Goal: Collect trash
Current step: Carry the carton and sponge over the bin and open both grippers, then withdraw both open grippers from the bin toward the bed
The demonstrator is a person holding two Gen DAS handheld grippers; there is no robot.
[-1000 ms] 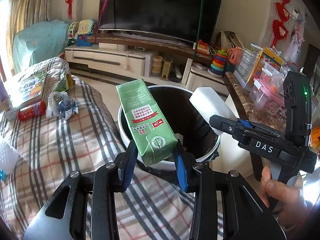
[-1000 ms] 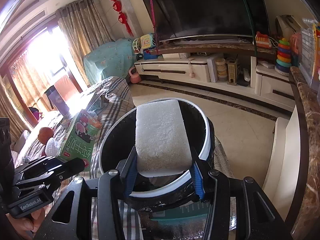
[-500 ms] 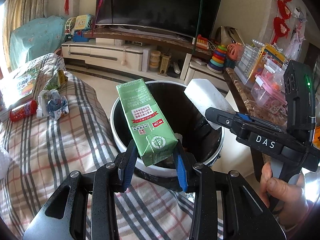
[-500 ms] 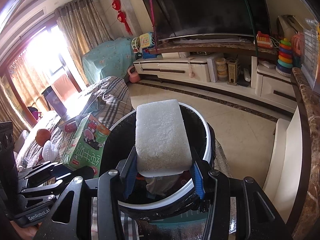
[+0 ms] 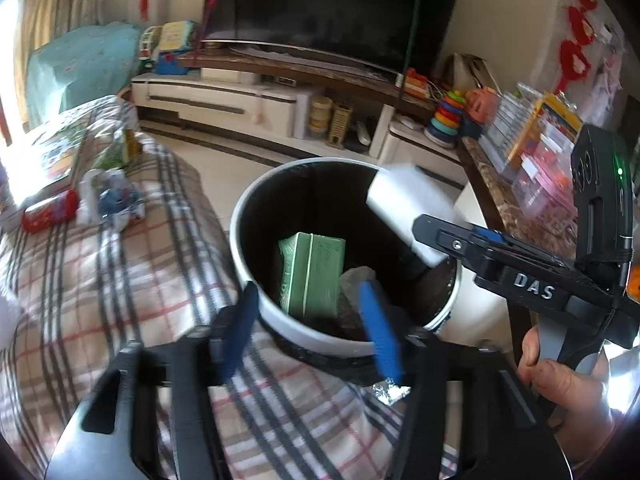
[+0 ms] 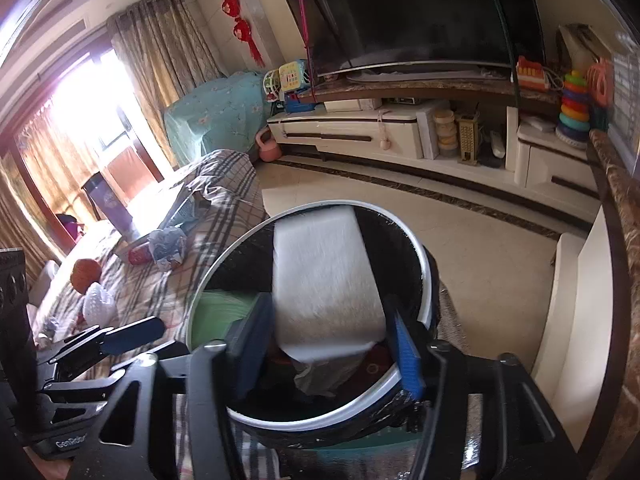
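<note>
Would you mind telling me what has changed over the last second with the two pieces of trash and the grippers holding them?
The left gripper has just opened its jaws and let go of the green carton, which has dropped into the black bin. The right gripper has also just been opening; the white foam block is blurred between its jaws over the bin. The bin, plaid cloth and remaining litter stayed put.

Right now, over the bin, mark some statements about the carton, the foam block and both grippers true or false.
1. The green carton lies inside the trash bin. True.
2. The left gripper grips the carton. False: its jaws have just been opening, and nothing is between them.
3. The white foam block is above the bin's opening. True.
4. The right gripper is empty. False: the block sits between its just-opening jaws.
5. The plaid cloth is bare. False: a red can lies there.
</note>
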